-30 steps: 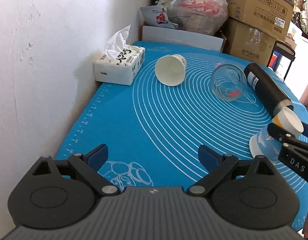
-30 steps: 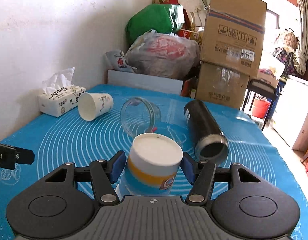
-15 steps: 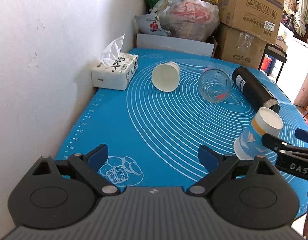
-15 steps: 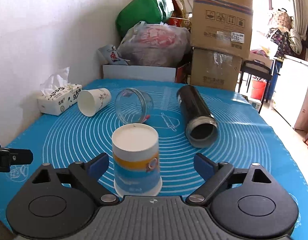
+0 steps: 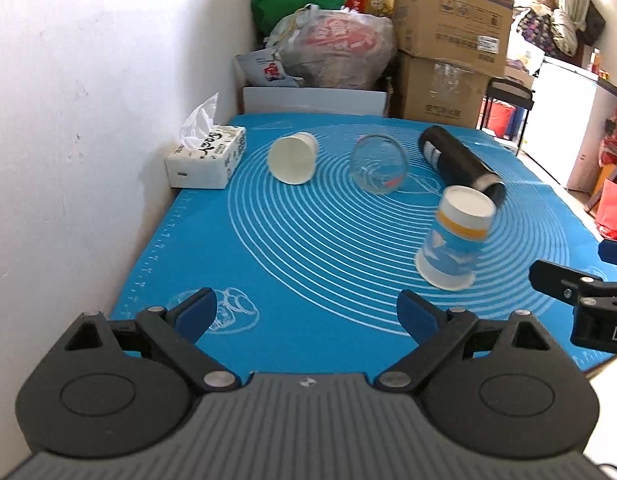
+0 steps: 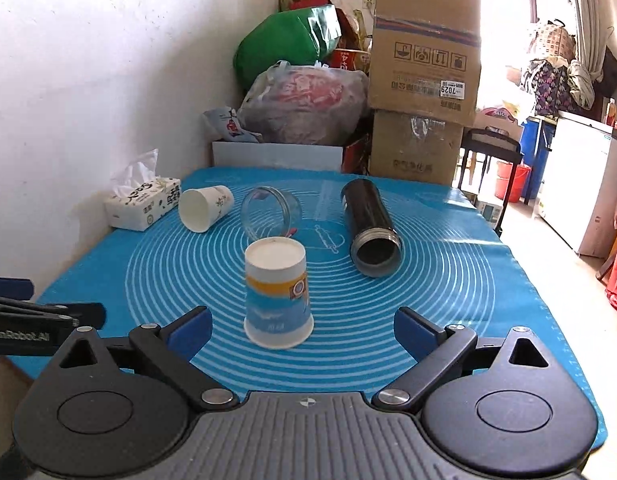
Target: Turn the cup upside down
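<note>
A blue, white and yellow paper cup (image 6: 278,294) stands upside down on the blue mat (image 6: 448,280), base up. It also shows in the left wrist view (image 5: 454,238). My right gripper (image 6: 302,326) is open and empty, pulled back just short of the cup, which stands free between the lines of the fingers. My left gripper (image 5: 308,310) is open and empty over the near left of the mat (image 5: 212,240). A white paper cup (image 6: 204,208) lies on its side at the back left; it shows in the left wrist view too (image 5: 294,157).
A glass jar (image 6: 270,210) and a black flask (image 6: 370,226) lie on their sides behind the cup. A tissue box (image 6: 142,202) sits by the white wall. Bags and cardboard boxes (image 6: 424,68) stand behind the table. The floor drops off at the right.
My right gripper opened, let go of the cup and drew back from it. The cup now stands alone, upside down. My left gripper drew back and lifted a little.
</note>
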Motion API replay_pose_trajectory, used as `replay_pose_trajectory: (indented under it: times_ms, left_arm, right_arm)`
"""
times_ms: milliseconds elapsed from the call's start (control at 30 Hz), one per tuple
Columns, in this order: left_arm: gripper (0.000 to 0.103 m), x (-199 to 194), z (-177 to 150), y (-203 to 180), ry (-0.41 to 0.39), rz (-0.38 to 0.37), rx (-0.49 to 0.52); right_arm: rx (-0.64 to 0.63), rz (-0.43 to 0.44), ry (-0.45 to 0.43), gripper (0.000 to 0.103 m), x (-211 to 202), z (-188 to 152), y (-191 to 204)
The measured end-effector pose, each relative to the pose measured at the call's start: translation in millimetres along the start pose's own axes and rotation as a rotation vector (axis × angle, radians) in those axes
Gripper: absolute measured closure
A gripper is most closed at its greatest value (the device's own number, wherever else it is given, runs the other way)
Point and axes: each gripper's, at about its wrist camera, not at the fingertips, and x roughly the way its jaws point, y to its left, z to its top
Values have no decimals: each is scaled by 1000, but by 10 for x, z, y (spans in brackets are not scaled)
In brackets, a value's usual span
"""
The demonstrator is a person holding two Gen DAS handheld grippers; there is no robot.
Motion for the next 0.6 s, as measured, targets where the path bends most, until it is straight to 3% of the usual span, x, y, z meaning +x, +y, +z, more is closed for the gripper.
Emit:
replay_pose_trajectory:
  times_ms: [600]
  left_arm:
    - [7, -201, -249, -116, 23, -23, 39]
  right_arm:
    - [33, -2, 42, 4, -340, -226, -94]
